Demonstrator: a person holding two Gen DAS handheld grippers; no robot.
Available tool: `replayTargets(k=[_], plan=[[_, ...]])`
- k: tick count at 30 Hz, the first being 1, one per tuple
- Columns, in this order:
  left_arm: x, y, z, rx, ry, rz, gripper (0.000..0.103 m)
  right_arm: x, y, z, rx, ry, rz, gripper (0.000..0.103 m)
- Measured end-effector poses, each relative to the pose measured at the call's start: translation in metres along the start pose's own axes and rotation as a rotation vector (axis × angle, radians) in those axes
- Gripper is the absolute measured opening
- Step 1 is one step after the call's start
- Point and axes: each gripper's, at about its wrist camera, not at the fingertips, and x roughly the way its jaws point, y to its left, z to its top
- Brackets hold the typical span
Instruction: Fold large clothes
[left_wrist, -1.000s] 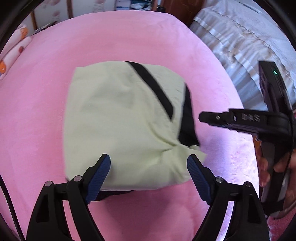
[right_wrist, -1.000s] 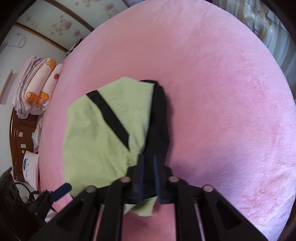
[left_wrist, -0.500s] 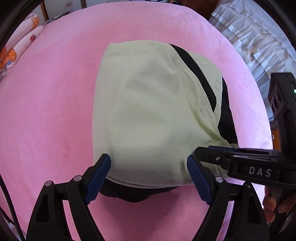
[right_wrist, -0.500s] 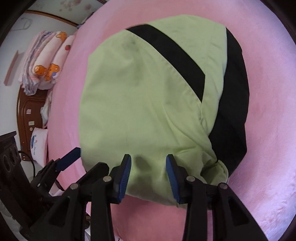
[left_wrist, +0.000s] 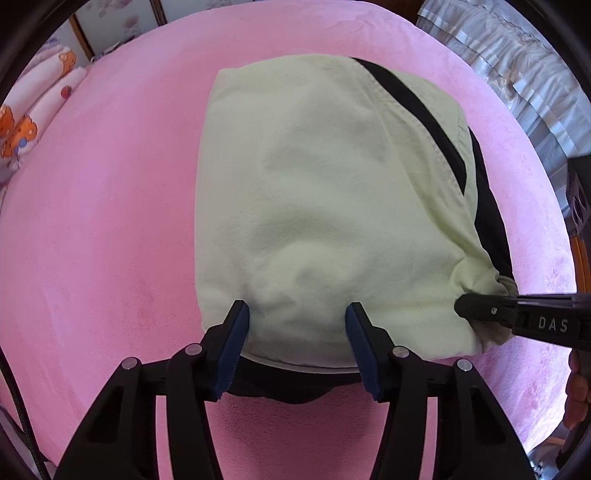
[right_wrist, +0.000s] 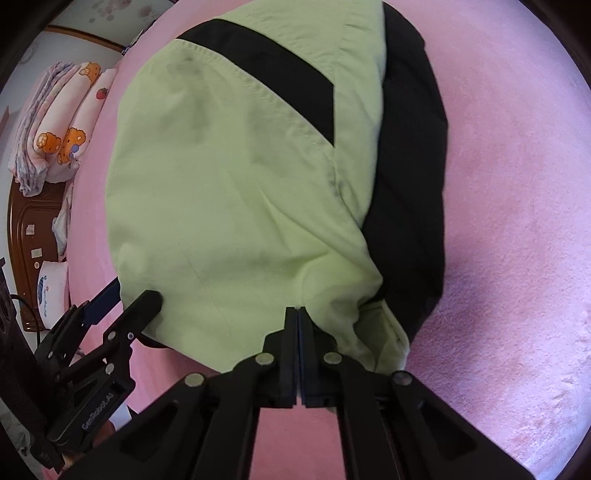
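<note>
A folded pale green garment with black bands (left_wrist: 332, 184) lies on the round pink bed (left_wrist: 110, 221). My left gripper (left_wrist: 297, 308) points down over the garment's near edge. Its blue pads (left_wrist: 238, 332) stand either side of a bulge of cloth, and the jaws are closing around it. My right gripper (right_wrist: 297, 312) is shut on a pinch of the green garment (right_wrist: 229, 166) at its near edge, where the fabric puckers. In the left wrist view the right gripper (left_wrist: 461, 306) shows at the near right corner. In the right wrist view the left gripper (right_wrist: 127, 295) straddles the near left corner.
Folded cartoon-print bedding (right_wrist: 62, 129) lies on a wooden cabinet (right_wrist: 26, 229) to the left. A white frilled cover (left_wrist: 517, 66) is at the back right. A hand (left_wrist: 578, 391) holds the right gripper. Pink plush surrounds the garment on all sides.
Both grippers came down to the garment's near edge. The right gripper's jaws closed on the cloth. The left jaws narrowed around the fabric.
</note>
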Motion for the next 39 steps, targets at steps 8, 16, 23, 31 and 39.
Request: replayTargets(k=[8, 16, 23, 31, 39], plan=[[0.027, 0.004, -0.006, 0.081, -0.043, -0.031, 0.06, 0.011, -0.016, -0.005, 0.001, 0.004, -0.012, 0.0], [0.016, 0.02, 0.003, 0.065, -0.054, -0.11, 0.052, 0.01, -0.012, -0.004, -0.008, 0.0, -0.011, 0.0], [-0.031, 0.036, 0.049, 0.042, -0.098, -0.13, 0.051, -0.029, -0.004, 0.02, -0.018, -0.053, -0.028, 0.0], [-0.039, 0.045, 0.123, -0.044, -0.108, -0.158, 0.063, -0.07, 0.016, 0.067, -0.042, -0.224, -0.067, 0.004], [0.006, 0.047, 0.159, -0.108, -0.062, -0.131, 0.081, -0.064, 0.034, 0.112, -0.042, -0.324, -0.032, 0.037]])
